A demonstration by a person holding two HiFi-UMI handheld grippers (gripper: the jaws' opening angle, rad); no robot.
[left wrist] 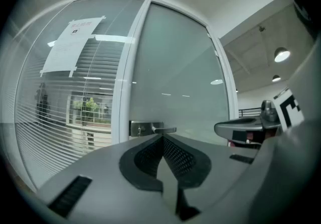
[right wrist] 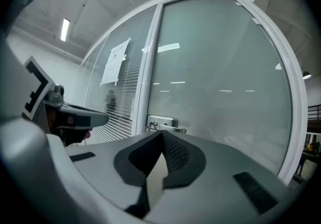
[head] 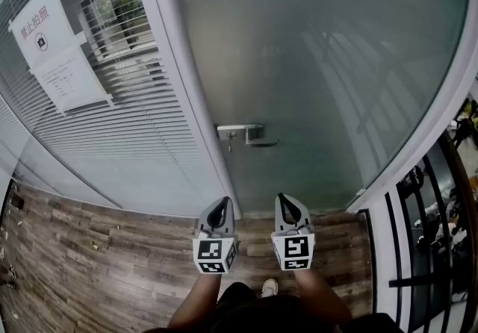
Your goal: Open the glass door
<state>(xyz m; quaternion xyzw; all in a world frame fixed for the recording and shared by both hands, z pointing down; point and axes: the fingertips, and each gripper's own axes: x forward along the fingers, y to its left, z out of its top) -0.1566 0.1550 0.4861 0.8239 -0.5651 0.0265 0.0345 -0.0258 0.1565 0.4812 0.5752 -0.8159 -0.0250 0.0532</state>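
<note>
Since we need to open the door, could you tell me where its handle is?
In the head view, the handle sits at the glass door's left edge, just right of the white frame.

notice (head: 56, 48) txt – too small to rd | behind glass door (head: 314, 63) – blurred
</note>
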